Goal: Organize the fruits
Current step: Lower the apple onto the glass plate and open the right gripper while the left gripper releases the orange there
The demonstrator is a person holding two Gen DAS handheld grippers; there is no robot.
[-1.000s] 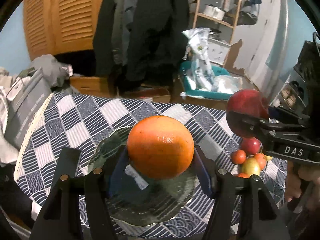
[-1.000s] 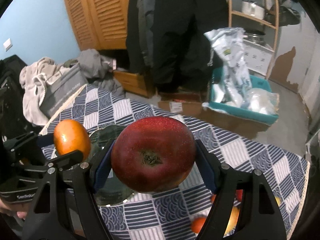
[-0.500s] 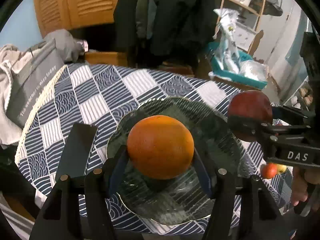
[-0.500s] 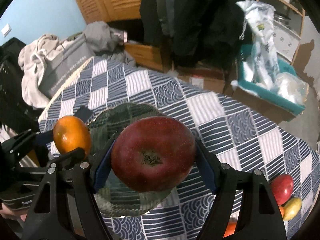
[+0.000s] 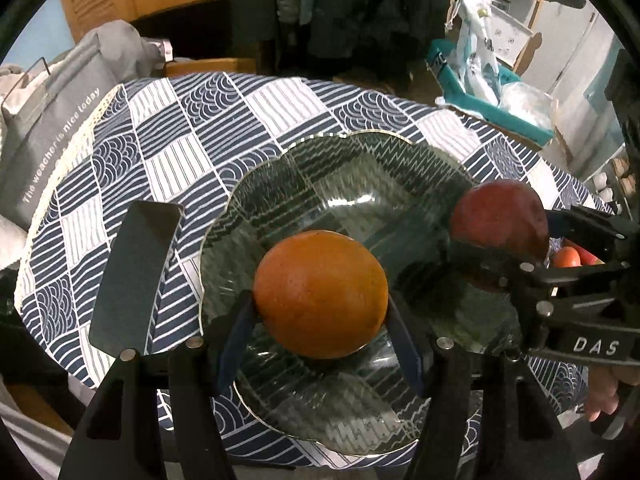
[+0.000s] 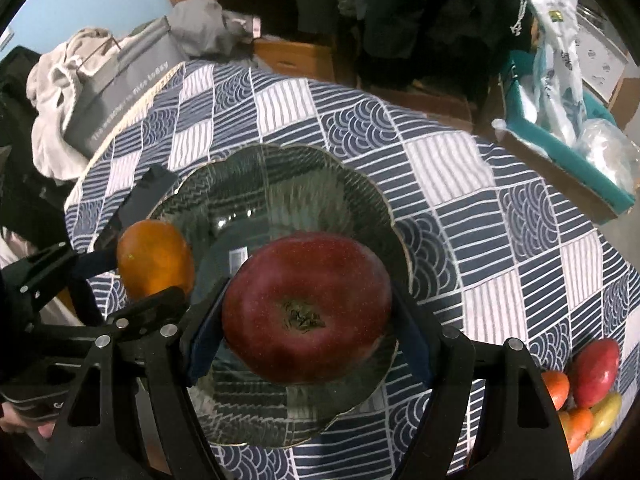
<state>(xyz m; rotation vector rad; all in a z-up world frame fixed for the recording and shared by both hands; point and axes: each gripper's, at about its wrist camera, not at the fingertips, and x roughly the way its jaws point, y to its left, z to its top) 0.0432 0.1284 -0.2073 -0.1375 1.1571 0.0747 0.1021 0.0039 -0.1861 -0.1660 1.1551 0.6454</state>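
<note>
Desk [image 6: 460, 184] under checked cloth, glass plate [image 5: 280, 168] at centre.
Over the plate: left claw [image 5: 320, 320] grasping orange [image 5: 320, 292], right claw [image 6: 308, 332] grasping apple [image 6: 308, 312]; grey bag [image 5: 44, 120] beyond.

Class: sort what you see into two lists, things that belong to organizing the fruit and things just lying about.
Job: orange in left gripper; red apple in right gripper; glass plate; loose fruit.
Lying about: grey bag; teal bin; wooden shelf.

Glass plate [image 5: 280, 184]: centre hidden behind orange [image 5: 320, 294] and apple [image 6: 306, 314]. Fruit pile [image 6: 584, 384]: cut by right edge. Grey bag [image 5: 48, 128]: lettering partly unreadable. Plate sticker [image 6: 239, 258]: text illegible.
</note>
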